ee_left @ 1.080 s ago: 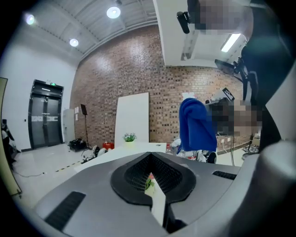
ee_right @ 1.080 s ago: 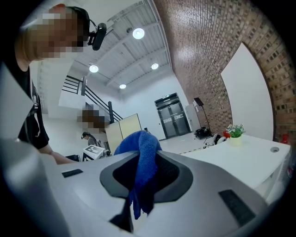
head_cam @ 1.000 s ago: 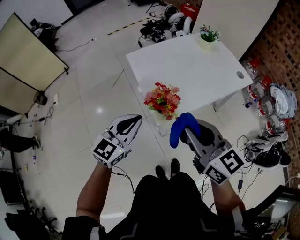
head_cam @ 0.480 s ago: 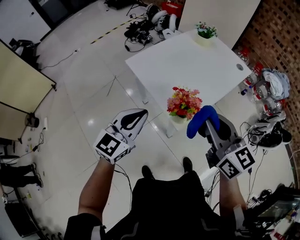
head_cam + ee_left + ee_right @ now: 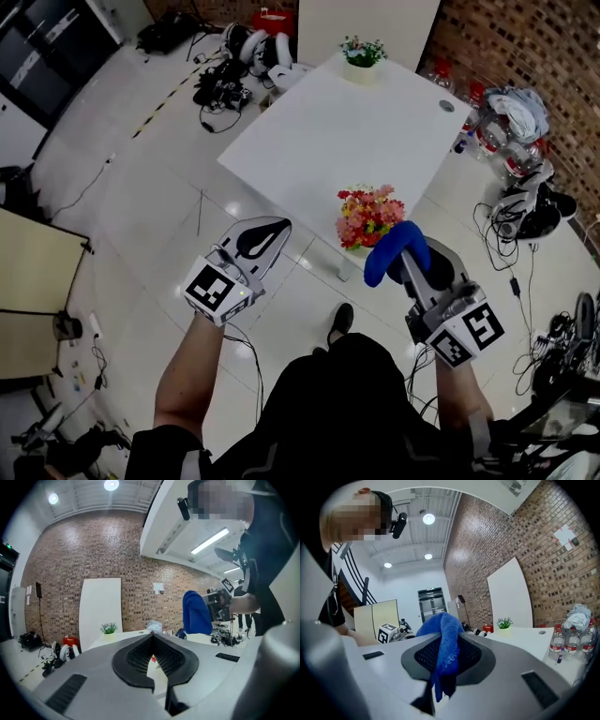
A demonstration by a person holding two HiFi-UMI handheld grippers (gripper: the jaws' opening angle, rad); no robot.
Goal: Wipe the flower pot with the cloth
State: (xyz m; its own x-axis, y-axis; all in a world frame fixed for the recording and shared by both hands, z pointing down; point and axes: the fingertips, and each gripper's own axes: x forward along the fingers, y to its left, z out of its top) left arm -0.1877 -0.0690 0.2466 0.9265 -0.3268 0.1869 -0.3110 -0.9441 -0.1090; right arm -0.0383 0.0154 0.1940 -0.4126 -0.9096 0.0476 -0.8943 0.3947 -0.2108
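The pot (image 5: 352,244), topped with red and pink flowers, was seen at the near edge of the white counter (image 5: 319,141), close to one corner. A second, smaller pot (image 5: 361,58) was seen at the far edge, well apart from it.

The blue cloth (image 5: 394,251) was clamped in the right tongs (image 5: 405,255). In the right gripper view it was draped over the tips of the tongs (image 5: 445,653), with a tail hanging down between the pads. The left tongs (image 5: 267,234) were held with the jaws together and nothing between them; only the mesh hollow was shown in the left gripper view (image 5: 152,651).

The coming move was judged to turn on one relation. The pot lay ahead of the right tongs and a little to their left, just beyond the cloth. In the head view the cloth was set against the flowers, though whether anything touched could not be told. The left tongs were well to the left of the pot and plainly farther from it. A short push forward and to the left by the right tongs was therefore judged enough for the cloth to be brought onto the pot's side, below the blooms.
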